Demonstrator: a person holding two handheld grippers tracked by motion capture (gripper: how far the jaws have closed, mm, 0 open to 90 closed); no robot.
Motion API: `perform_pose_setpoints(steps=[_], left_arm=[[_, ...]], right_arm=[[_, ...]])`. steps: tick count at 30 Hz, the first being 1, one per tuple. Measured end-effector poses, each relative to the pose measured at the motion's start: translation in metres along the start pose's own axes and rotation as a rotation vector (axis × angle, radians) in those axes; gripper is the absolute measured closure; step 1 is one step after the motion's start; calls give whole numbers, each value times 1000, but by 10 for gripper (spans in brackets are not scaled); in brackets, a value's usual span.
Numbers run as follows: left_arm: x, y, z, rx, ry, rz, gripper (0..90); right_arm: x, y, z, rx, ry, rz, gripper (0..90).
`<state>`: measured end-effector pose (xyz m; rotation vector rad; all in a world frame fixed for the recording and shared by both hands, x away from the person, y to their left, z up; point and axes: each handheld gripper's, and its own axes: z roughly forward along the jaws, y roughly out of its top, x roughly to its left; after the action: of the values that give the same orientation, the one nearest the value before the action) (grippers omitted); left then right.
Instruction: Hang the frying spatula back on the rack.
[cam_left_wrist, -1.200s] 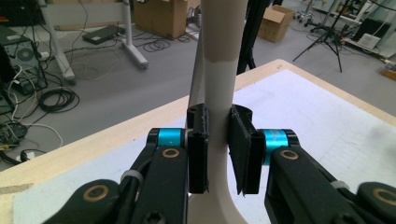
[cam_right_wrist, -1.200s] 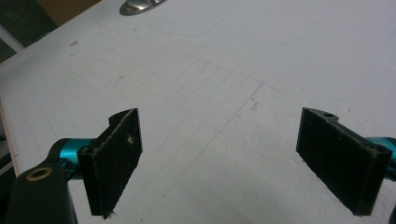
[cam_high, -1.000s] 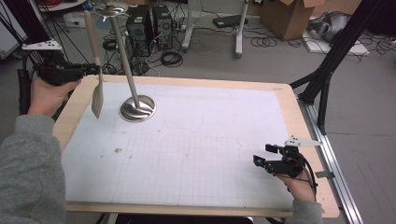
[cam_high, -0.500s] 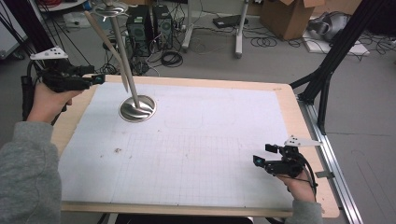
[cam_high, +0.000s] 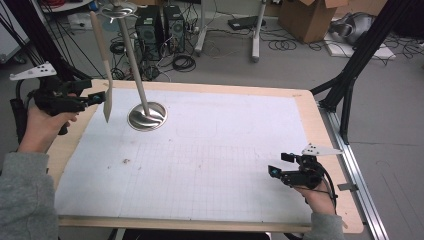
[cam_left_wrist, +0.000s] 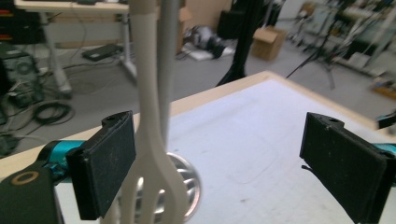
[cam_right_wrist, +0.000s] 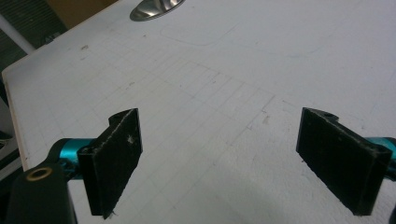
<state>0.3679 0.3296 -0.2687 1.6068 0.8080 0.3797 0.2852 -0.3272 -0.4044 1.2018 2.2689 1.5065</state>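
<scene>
A metal stand rises from a round base on the white table mat, its pole ending in a top disc. A beige slotted spatula hangs from that top, blade down, just left of the pole. My left gripper is level with the blade, and its jaws have just been opening. In the left gripper view the spatula stands between the wide jaws of my left gripper, close to the left pad, which does not press on it. My right gripper rests open at the table's near right with nothing between its jaws.
The table's wooden rim frames the gridded mat. Black tripod legs stand off the right edge. Computer towers, cables and a cardboard box lie on the floor beyond the table. The stand's base shows far ahead in the right gripper view.
The left gripper's jaws have opened around the spatula. The spatula, tilted half a second ago, now hangs straight down. The left hand has shifted slightly lower. The right hand has not moved.
</scene>
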Motion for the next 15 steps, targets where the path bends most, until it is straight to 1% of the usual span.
perform_pose_setpoints(steps=[1, 2, 4, 6, 8, 11, 13, 15], left_arm=[[-3, -1, -2, -18, -17, -5, 108], [-7, -3, -3, -32, -15, -2, 107], [-12, -5, -5, -27, -1, 14, 107], [-17, -9, -6, -21, 5, 28, 107], [-20, -12, -6, -22, 4, 32, 107], [-25, -17, -7, -20, 22, 41, 107], [-29, -20, -8, -36, 20, 37, 107], [-33, -24, -8, -37, 12, 44, 111]], right_arm=[[0, 0, 1, 0, -1, -2, 135], [0, 0, 1, 0, 0, -2, 135], [0, 1, 2, -1, 3, -3, 135], [1, 1, 3, -1, 5, -7, 135], [1, 2, 3, -3, 7, -13, 135], [1, 2, 3, -2, 9, -9, 134], [1, 2, 4, -1, 10, -7, 135], [1, 3, 4, -3, 13, -6, 134]])
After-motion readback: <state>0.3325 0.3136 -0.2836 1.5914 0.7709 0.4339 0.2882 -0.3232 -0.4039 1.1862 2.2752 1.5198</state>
